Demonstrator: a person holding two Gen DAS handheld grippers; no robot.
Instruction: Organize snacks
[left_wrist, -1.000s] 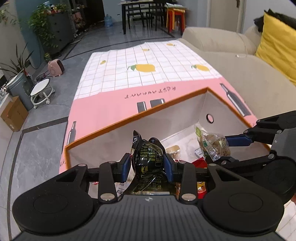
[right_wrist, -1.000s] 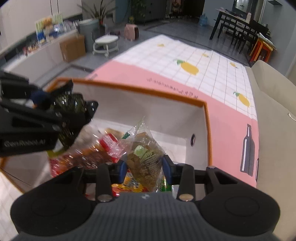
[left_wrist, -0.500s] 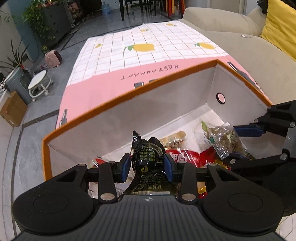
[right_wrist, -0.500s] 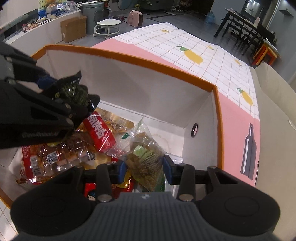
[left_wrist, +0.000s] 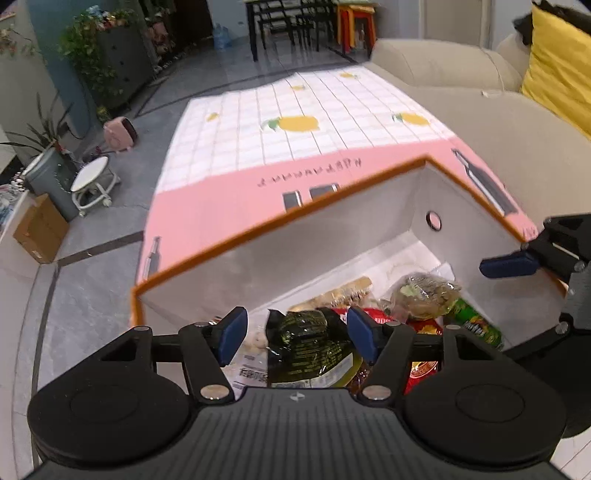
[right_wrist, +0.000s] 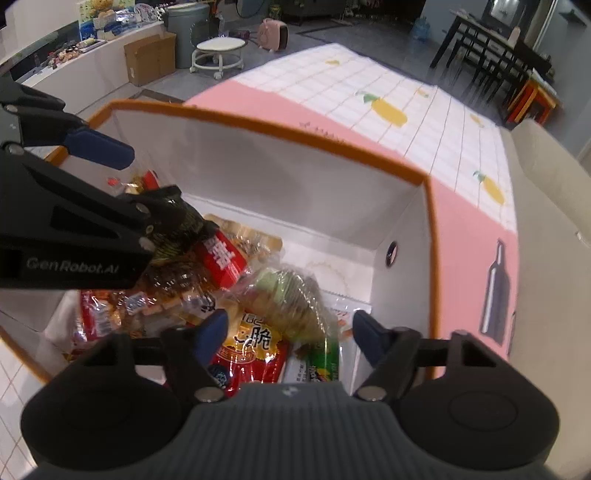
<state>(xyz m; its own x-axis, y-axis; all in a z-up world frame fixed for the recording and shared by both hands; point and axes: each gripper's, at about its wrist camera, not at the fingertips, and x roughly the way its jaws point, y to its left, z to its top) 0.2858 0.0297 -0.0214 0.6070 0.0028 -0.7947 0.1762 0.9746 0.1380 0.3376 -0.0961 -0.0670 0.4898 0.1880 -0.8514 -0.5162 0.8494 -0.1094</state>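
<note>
An orange-rimmed white box (left_wrist: 280, 221) holds a pile of snack packs. My left gripper (left_wrist: 295, 332) hangs over its near left part, jaws opening. A black snack packet (left_wrist: 306, 343) lies between them on the pile, clear of both pads. My right gripper (right_wrist: 290, 332) hovers over the box's right side, jaws also opening. A clear bag of brown snacks (right_wrist: 291, 299) lies loose between them, touching neither pad. In the right wrist view the same box (right_wrist: 295, 133) fills the middle. The black packet (right_wrist: 181, 221) shows there beside the left gripper's blue pad (right_wrist: 99, 147).
A red pack (right_wrist: 225, 258) and a green pack (left_wrist: 476, 328) lie among several others in the box. The box stands on a pink and white lemon-print cloth (left_wrist: 295, 122). A beige sofa (left_wrist: 517, 147) with a yellow cushion (left_wrist: 557, 74) runs along the right.
Both grippers went from shut to wide. The black packet and the clear bag left the pads and now lie on the pile in the box.
</note>
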